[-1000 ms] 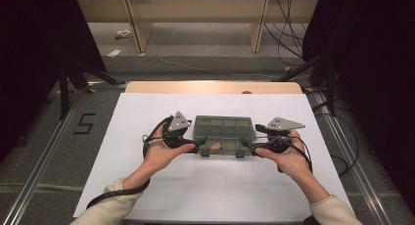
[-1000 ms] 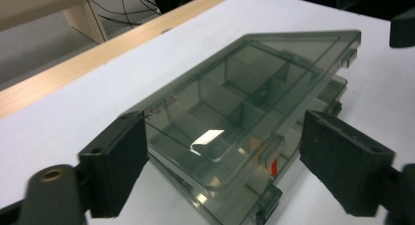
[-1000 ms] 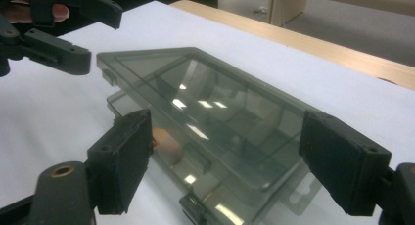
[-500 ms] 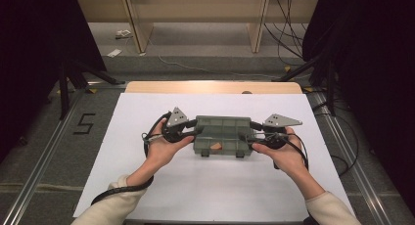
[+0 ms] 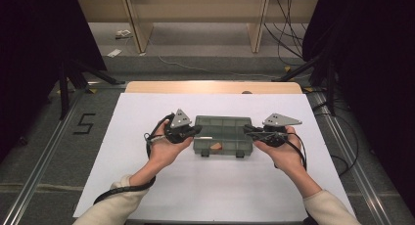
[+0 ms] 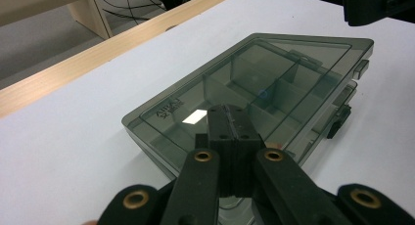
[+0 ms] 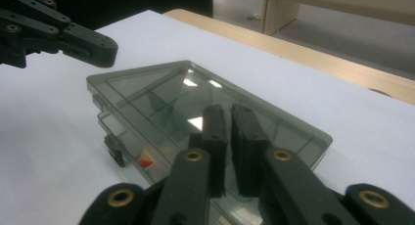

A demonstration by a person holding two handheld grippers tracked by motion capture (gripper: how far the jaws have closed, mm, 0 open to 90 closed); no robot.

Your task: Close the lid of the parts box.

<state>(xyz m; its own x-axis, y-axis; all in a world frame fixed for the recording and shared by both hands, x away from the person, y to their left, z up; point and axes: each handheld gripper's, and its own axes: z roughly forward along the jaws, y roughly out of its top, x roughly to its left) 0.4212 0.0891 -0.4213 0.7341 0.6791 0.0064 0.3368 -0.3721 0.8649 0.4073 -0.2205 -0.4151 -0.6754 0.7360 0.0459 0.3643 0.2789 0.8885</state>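
Jaws of the left gripper [image 6: 230, 137] have just closed flat together above the box [image 5: 222, 134] (a smoky compartment case mid-desk). The right gripper [image 7: 229, 137] has been closing too, a slit left, nothing between

I couldn't identify the small orange piece [image 5: 216, 146] inside the compartment box [image 5: 222, 124]; my left gripper [image 6: 229, 118] hid the box's near end.

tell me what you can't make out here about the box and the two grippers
- Organizer box contents: high view too small, tinted lid obscures; only a small orange piece shows.
- Left gripper: its own jaws hide whether the pads touch the lid.
- Right gripper: contact likewise hidden.
- Latches: state unclear.
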